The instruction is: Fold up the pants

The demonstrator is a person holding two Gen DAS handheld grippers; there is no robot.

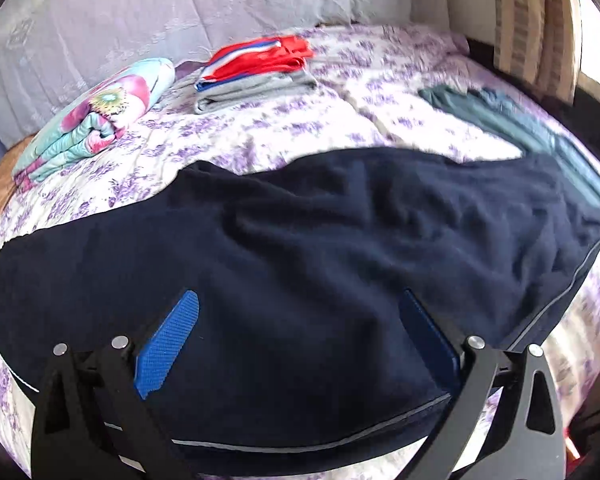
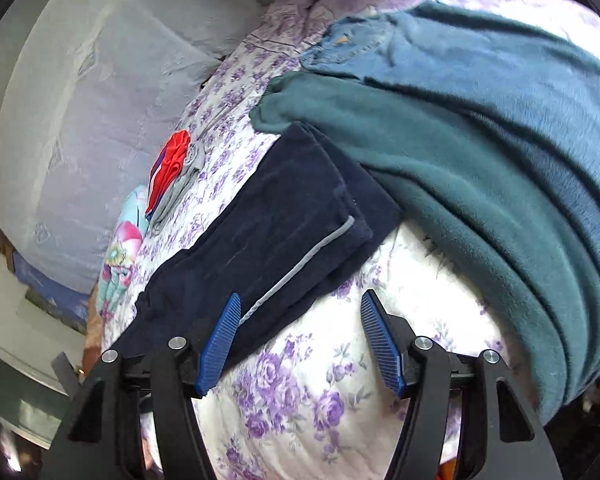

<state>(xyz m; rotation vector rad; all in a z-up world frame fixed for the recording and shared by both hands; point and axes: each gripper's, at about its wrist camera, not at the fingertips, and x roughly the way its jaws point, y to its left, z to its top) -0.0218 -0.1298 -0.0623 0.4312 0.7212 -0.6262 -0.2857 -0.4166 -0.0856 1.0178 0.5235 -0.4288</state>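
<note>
Navy fleece: the pants (image 1: 300,248) lie spread across the floral bedspread (image 1: 260,136), already doubled leg on leg by the look of it, with grey piping along the near edge.
Left gripper (image 1: 300,320): jaws released and spread wide, hovering over the pants' near edge, nothing between them.
Right gripper (image 2: 300,320): jaws likewise parted and empty, over bare bedspread just beside the piped hem.
Step in hand: probably pinching both ends for the next fold.
Doing it well: catch every layer at the piped edge, lift both ends together, lay hem over waist, smooth the rumples first.
Handling: thick and soft, likely to slump and drag.
Neighbours: teal fleece (image 2: 460,168) overlaps one corner; blue denim (image 2: 380,44) behind it.
Further off: folded stack (image 1: 256,76), red on grey, and a flowered bundle (image 1: 100,116).
</note>
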